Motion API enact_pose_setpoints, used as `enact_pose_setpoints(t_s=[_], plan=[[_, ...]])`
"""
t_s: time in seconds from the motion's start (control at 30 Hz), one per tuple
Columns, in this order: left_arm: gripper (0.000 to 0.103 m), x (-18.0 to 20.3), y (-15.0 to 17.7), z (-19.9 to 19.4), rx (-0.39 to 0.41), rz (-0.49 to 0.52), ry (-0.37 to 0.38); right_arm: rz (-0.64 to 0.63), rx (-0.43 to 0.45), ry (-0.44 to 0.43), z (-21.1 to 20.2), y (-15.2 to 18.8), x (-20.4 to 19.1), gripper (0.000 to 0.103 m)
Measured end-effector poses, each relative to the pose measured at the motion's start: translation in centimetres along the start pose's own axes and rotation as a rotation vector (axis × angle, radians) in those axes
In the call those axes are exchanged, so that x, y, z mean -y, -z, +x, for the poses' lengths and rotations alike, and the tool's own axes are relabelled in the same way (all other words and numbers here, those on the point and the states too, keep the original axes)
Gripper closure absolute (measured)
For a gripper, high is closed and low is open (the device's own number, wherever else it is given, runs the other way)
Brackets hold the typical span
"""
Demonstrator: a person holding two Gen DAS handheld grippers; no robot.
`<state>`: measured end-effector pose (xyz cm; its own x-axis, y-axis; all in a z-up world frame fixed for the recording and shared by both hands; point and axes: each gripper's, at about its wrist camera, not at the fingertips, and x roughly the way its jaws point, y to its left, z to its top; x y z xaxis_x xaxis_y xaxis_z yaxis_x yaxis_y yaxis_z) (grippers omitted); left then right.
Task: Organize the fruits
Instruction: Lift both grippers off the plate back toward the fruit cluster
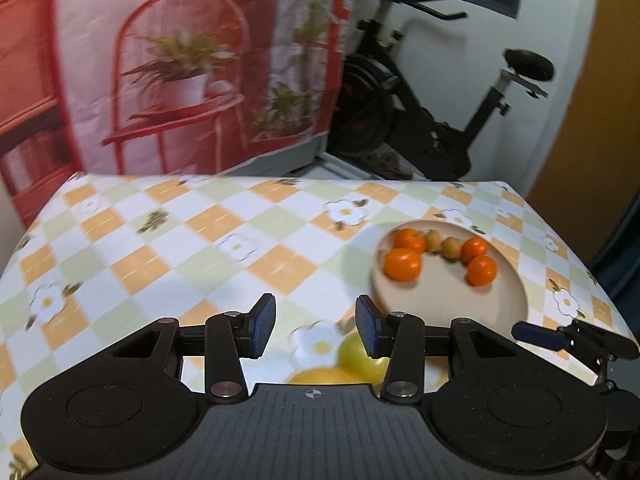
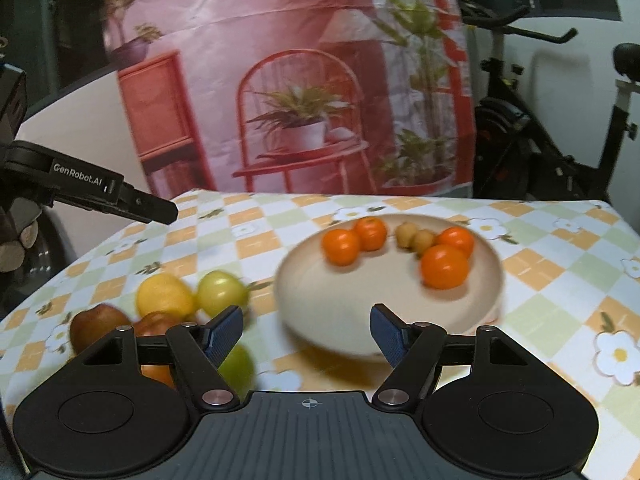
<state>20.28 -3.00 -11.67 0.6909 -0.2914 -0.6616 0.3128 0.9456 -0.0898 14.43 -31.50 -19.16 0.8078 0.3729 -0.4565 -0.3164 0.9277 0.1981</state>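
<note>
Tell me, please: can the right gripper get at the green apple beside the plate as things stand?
Probably yes. The right gripper is open and holds nothing, and the green apple lies just ahead to its left, uncovered. The yellow fruit touches its far side, so closing there may nudge it.

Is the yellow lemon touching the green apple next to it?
Touching. In the right wrist view the yellow lemon and the green apple sit side by side on the tablecloth with their edges meeting and no cloth showing between them.

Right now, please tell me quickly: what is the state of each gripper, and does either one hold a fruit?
Left gripper: open, holding nothing.
Right gripper: open, holding nothing.
</note>
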Motion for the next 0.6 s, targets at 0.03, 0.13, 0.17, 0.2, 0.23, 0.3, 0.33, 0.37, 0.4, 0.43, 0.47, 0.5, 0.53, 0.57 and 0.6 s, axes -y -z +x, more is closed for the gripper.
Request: enact_pose_setpoints(t_s=[0.03,0.13,0.17,0.2,0.23,0.3,0.33,0.37,0.4,0.43,0.47,0.5,0.53,0.57,0.6], plan=[[0.057,-0.4,0.2,-0.4,0.002,-0.011,-0.005,-0.016,0.000,-0.001,-0.1,0.2,-0.4,0.036],[0.057,-1.3,1.1,-1.4,0.014,-0.028,-0.014,-0.056,0.000,-0.015,-0.3,0.4,-1.3,0.036],[0.057,-1.5,1.3,-1.7,0.020,-0.030,-0.015,-0.063,-0.003,-0.023,-0.4,0.5,-1.5,0.036],[0.056,-1.6,1.6,-2.0,0.026,-0.034,-0.017,-0.071,-0.007,-0.030,-0.4,0.5,-1.6,0.036],[0.056,-1.6,1.9,-2.2,0.032,-0.040,-0.018,-0.080,-0.014,-0.035,-0.4,0.6,-1.8,0.036],[0.056,-1.7,2.3,-2.5,0.039,-0.064,-0.016,-0.091,-0.034,-0.053,-0.2,0.9,-1.8,0.036],[0.056,-1.5,2.6,-2.7,0.043,-0.080,-0.016,-0.091,-0.038,-0.067,-0.2,1.1,-1.8,0.036],[0.056,-1.5,2.9,-2.9,0.052,-0.099,-0.016,-0.091,-0.036,-0.070,-0.3,1.2,-1.8,0.035],[0.056,-1.5,3.2,-3.1,0.062,-0.120,-0.015,-0.085,-0.037,-0.070,-0.3,1.3,-1.7,0.035],[0.056,-1.5,3.6,-3.4,0.073,-0.144,-0.014,-0.082,-0.039,-0.069,-0.2,1.2,-1.7,0.035],[0.056,-1.5,4.1,-3.6,0.084,-0.167,-0.015,-0.083,-0.041,-0.071,-0.2,1.2,-1.8,0.036],[0.056,-1.5,4.5,-3.8,0.090,-0.181,-0.017,-0.086,-0.042,-0.072,-0.2,1.1,-1.8,0.036],[0.056,-1.4,4.9,-4.0,0.092,-0.184,-0.020,-0.092,-0.049,-0.078,-0.1,1.1,-2.0,0.036],[0.056,-1.3,5.2,-4.1,0.093,-0.180,-0.025,-0.104,-0.061,-0.087,0.0,1.1,-2.2,0.036],[0.056,-1.3,5.4,-4.1,0.092,-0.170,-0.033,-0.122,-0.070,-0.093,0.1,1.1,-2.5,0.037]])
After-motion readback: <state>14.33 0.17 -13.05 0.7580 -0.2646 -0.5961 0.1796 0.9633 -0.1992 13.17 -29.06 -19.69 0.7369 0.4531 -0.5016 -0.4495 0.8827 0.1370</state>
